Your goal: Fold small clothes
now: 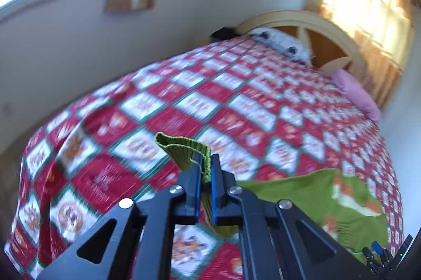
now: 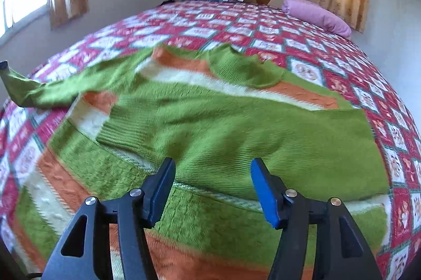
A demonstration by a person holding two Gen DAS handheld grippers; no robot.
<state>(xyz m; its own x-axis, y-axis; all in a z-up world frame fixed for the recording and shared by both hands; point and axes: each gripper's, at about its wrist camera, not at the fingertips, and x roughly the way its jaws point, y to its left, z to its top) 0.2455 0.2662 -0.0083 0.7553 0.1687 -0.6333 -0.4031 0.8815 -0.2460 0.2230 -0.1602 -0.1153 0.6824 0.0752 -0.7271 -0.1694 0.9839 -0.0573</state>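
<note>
Two grippers: left gripper (image 1: 206, 176) clenched on green sweater (image 2: 236, 127) cuff, right gripper (image 2: 213, 190) released; no legible writing.

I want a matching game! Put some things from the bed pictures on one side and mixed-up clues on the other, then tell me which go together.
Things:
1. left tongs
2. right tongs
3. pillow
4. sweater

Clues:
A. pink, near the headboard
B. open, above the knit
C. green with orange and cream stripes
D. shut on a ribbed green cuff

Pairs: 1-D, 2-B, 3-A, 4-C
</note>
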